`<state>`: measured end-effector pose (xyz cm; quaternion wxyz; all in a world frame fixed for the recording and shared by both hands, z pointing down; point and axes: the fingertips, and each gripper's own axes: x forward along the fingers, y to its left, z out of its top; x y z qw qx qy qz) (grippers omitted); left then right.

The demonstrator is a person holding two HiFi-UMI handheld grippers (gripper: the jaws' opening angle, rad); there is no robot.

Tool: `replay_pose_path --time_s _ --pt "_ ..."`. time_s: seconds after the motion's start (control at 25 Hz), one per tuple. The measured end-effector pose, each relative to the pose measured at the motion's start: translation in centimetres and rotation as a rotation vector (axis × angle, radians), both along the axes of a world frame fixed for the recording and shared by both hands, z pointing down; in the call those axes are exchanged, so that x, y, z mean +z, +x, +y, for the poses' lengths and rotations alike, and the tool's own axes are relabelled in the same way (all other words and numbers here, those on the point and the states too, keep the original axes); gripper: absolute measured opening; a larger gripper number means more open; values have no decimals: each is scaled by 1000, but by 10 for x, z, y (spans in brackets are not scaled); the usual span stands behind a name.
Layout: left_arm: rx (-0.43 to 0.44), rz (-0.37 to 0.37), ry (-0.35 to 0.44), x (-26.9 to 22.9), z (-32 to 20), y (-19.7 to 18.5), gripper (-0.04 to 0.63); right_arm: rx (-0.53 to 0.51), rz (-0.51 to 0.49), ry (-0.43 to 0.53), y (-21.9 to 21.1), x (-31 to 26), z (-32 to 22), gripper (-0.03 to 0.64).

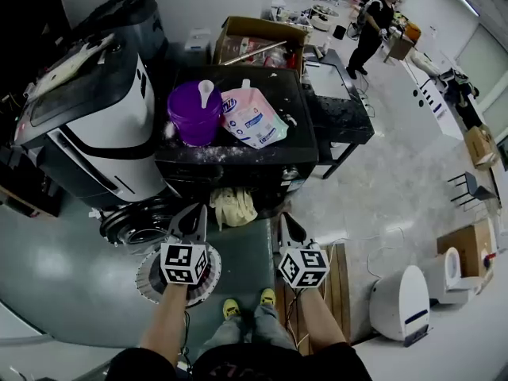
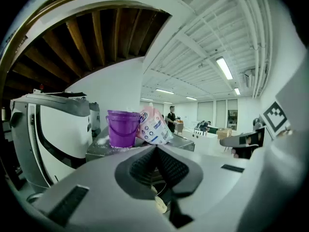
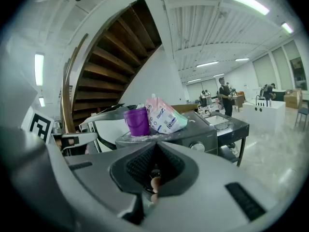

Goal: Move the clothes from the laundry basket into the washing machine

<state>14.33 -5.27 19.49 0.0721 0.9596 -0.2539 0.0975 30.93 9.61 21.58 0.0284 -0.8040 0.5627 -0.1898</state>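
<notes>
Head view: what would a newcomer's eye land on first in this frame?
A bright purple bucket stands on the dark washing machine at centre, with a pink detergent pouch beside it. Below, the left gripper and right gripper sit side by side, jaws shut, flanking a pale yellow cloth at the machine's front.

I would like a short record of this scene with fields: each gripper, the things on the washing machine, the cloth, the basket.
left gripper: shut, empty
right gripper: shut, empty
on washing machine: purple bucket, detergent pouch
pale yellow cloth: hangs at the machine's front
laundry basket: on the floor, below the left gripper in the head view; contents hidden
</notes>
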Motion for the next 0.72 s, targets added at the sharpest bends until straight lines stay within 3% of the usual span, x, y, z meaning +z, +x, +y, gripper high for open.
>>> replay_pose_path --time_s 0.72 --pt "-97 46 43 -78 19 -12 11 -36 40 65 26 -78 28 5"
